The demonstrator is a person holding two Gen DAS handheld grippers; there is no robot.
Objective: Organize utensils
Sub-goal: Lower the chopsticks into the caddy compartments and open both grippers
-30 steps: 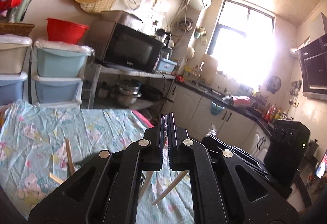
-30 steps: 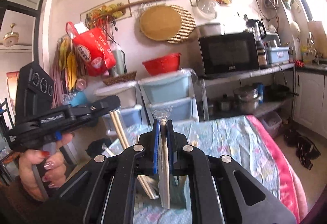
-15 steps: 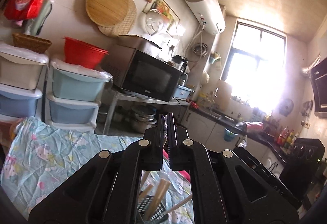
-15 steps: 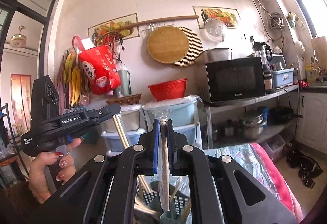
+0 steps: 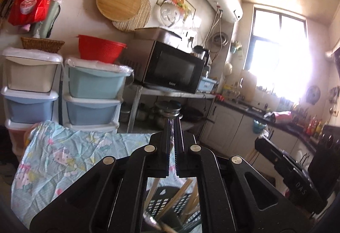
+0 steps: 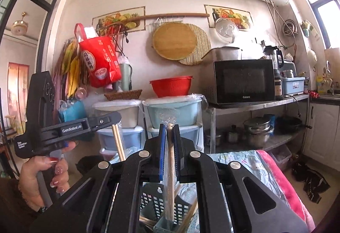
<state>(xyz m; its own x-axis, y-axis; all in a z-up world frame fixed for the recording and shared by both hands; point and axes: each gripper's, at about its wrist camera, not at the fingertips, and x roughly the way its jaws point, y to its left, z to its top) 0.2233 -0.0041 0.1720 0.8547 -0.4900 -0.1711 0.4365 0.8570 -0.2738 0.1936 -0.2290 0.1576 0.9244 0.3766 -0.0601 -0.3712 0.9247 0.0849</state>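
Chopsticks (image 6: 118, 141) hang from the left gripper (image 6: 115, 120), its jaws clamped on them, their lower ends hidden behind the right gripper (image 6: 170, 126). The right jaws grip a plastic-wrapped chopstick (image 6: 170, 171) standing down into the black slotted utensil holder (image 6: 158, 203), which is cut off below. The left wrist view shows only slivers of the holder (image 5: 163, 201) on the patterned tabletop (image 5: 63, 160); what its pressed-together jaws pinch cannot be made out there. The microwave (image 6: 242, 81) sits behind.
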